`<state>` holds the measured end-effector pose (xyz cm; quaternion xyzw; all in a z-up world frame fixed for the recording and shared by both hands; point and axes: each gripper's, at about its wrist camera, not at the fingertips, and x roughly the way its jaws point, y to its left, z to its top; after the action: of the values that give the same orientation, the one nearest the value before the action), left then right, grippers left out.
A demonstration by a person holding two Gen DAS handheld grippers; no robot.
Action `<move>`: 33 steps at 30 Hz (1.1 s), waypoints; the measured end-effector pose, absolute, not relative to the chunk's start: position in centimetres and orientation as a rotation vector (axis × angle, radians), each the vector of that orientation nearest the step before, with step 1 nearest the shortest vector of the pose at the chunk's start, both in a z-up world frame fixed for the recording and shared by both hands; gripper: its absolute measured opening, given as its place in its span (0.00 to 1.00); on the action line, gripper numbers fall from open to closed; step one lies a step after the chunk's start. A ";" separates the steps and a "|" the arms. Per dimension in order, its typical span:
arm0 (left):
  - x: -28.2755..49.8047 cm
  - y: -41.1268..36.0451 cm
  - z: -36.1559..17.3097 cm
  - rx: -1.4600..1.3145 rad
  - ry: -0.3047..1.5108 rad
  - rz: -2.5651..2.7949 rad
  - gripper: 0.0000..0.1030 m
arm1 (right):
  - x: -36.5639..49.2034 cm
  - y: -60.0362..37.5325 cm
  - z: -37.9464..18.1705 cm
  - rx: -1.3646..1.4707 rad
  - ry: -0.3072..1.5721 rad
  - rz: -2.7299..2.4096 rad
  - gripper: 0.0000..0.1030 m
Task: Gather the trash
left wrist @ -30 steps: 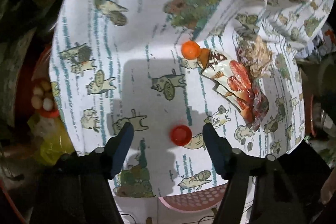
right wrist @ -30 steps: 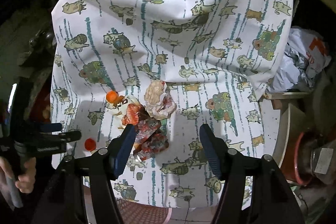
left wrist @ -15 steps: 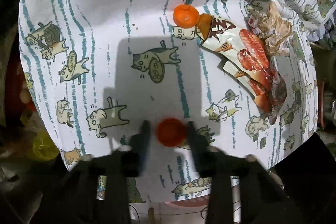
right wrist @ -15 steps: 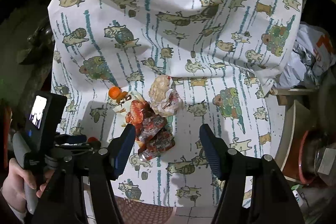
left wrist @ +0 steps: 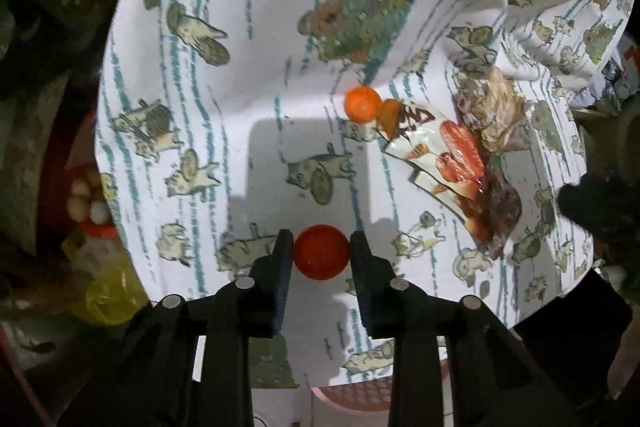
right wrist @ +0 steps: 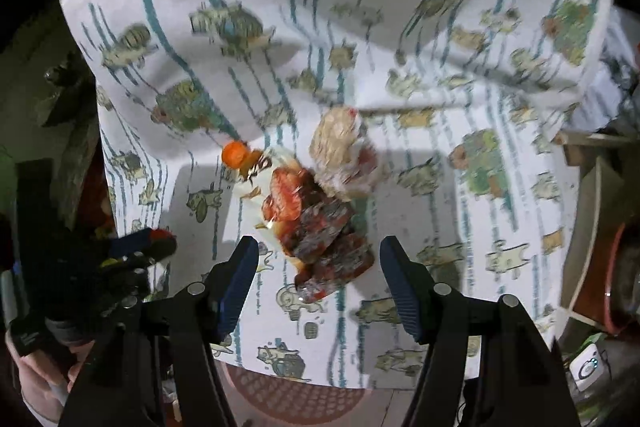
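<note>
My left gripper pinched the red cap tight, near the bench's front edge. My right gripper hung wide apart over the snack wrappers; bare cloth lay open around them.

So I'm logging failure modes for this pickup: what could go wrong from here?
The left gripper pinches the red bottle cap only by its round rim, so it may pop out on lifting. The patterned cloth is loose and wrinkled, so fingers could snag it. The right gripper hangs open over the snack wrapper, which overlaps the crumpled tissue and sits by the orange cap; a grab could scatter these.
</note>
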<state>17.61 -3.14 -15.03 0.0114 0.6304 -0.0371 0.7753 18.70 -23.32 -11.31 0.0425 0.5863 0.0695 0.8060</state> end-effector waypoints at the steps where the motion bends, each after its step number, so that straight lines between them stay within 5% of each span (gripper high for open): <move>1: 17.7 -3.1 -15.0 0.026 1.363 -0.077 0.27 | 19.0 -22.7 -11.8 0.066 1.266 0.160 0.63; 14: 17.0 -1.8 -14.2 -0.014 1.367 -0.125 0.27 | 20.9 -18.4 -19.1 -0.149 1.353 0.085 0.62; 15: 17.0 -1.5 -14.2 -0.019 1.370 -0.126 0.27 | 20.9 -18.5 -19.0 -0.129 1.344 0.081 0.55; 19: 16.8 -1.2 -14.2 -0.015 1.376 -0.140 0.27 | 20.6 -18.7 -18.4 -0.091 1.342 0.114 0.50; 21: 16.6 -1.1 -13.9 -0.007 1.369 -0.140 0.27 | 20.1 -18.8 -17.8 -0.091 1.321 0.123 0.26; 26: 16.5 -0.7 -13.6 -0.026 1.359 -0.141 0.27 | 19.5 -20.0 -16.6 0.020 1.326 0.181 0.07; 31: 16.5 -0.5 -13.6 -0.033 1.359 -0.129 0.27 | 18.4 -20.9 -14.5 0.008 1.234 0.199 0.07; 33: 16.6 -0.5 -13.6 -0.038 1.360 -0.127 0.27 | 18.7 -21.0 -13.7 -0.014 1.198 0.171 0.16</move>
<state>16.55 -0.53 -13.63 -0.0174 0.6282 -0.0586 0.7756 18.72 -21.04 -13.75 -0.0067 0.5633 0.0806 0.8223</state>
